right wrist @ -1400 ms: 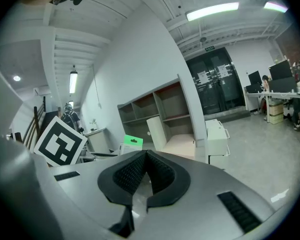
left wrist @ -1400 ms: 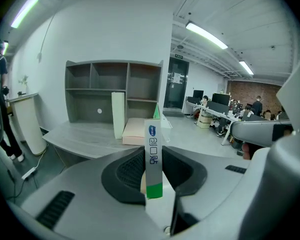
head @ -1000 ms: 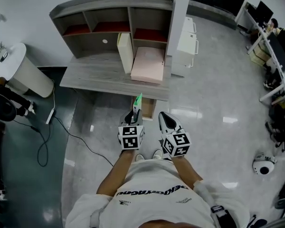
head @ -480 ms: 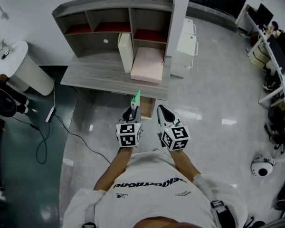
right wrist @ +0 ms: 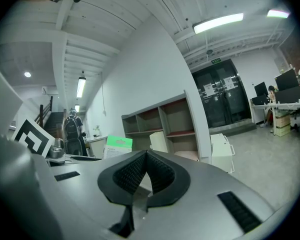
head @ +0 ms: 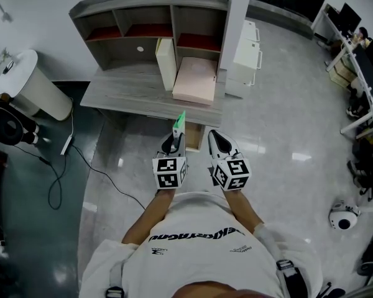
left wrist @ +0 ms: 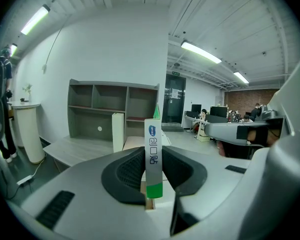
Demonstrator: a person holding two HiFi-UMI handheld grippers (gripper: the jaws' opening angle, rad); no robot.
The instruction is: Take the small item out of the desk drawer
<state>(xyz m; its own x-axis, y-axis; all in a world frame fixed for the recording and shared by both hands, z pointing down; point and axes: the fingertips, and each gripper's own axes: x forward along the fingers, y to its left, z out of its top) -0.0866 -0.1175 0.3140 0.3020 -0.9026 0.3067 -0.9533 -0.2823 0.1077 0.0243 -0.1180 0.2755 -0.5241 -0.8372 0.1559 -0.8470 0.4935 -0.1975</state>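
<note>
A slim white carton with a green end (left wrist: 153, 139) stands upright between the pads of my left gripper (left wrist: 153, 171), which is shut on it. From the head view the carton (head: 179, 121) sticks out of the left gripper (head: 174, 143) above the floor, just in front of the grey desk (head: 130, 95). The wooden drawer (head: 195, 139) hangs open under the desk's front edge, between the two grippers. My right gripper (head: 216, 143) is beside the left one, its pads (right wrist: 157, 171) touching with nothing in them. The carton's green end (right wrist: 116, 146) also shows in the right gripper view.
A pink box (head: 195, 81) and an upright cream box (head: 166, 64) lie on the desk below a shelf unit (head: 150, 25). A white cabinet (head: 245, 58) stands to the right and a white bin (head: 32, 85) to the left. A cable (head: 74, 166) trails across the floor.
The left gripper has lifted the carton a little higher against the desk edge. The right gripper stays beside it, shut as before.
</note>
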